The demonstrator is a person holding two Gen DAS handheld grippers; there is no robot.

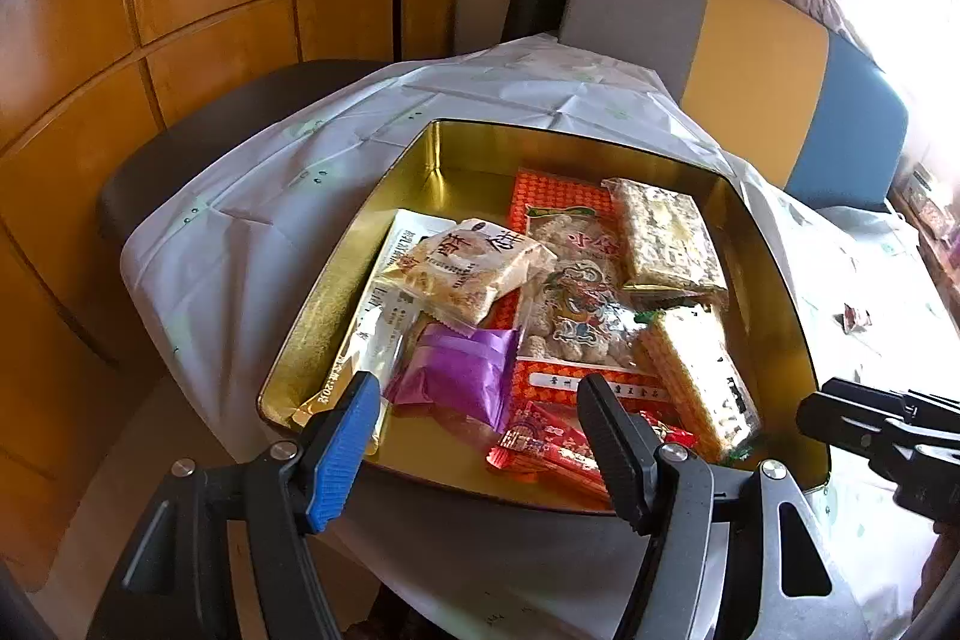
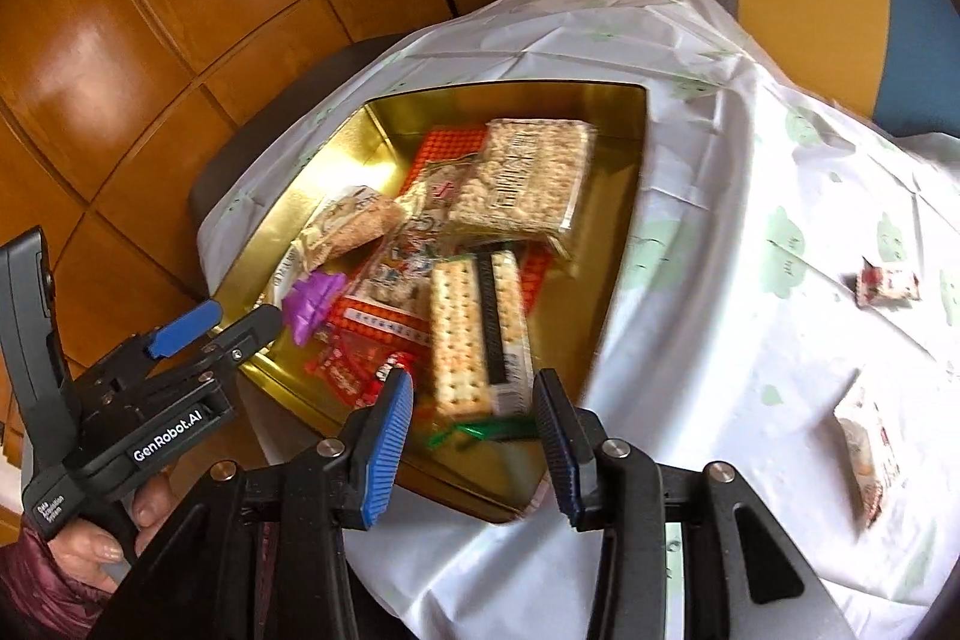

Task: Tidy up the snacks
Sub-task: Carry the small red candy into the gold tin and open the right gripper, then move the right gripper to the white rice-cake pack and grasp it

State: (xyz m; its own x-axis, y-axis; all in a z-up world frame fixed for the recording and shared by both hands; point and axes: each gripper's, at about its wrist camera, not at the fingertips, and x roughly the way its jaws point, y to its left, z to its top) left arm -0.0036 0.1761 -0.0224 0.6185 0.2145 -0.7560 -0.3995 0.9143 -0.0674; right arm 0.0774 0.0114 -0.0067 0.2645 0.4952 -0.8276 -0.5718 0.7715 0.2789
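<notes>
1. Two wrapped snacks lie loose on the white plastic-covered table [image 2: 708,292], outside the shallow gold metal tin [image 2: 624,196]: a pale rectangular packet with red print [image 2: 867,451] near the right edge of the right wrist view, and a small red-and-white wrapped sweet [image 2: 888,283] farther off.
2. The pale packet lies to the right of the right hand-held gripper [image 2: 474,415], just beyond its fingertips, with its long axis running roughly away from the camera, so that hand is the nearer one; the left hand-held gripper [image 1: 480,415] hovers over the tin's near edge, well apart from both.
3. The tin already holds a heap of packets: a long pack of pale crackers in clear wrap [image 2: 474,334], a block of puffed-rice cake [image 2: 528,178], a purple foil pouch [image 1: 462,370] and others.
4. The right hand-held gripper has its jaws wide apart and empty; the view is motion-blurred, so its exact height above the tin is uncertain.
5. The left hand-held gripper is likewise spread wide, holding nothing.
</notes>
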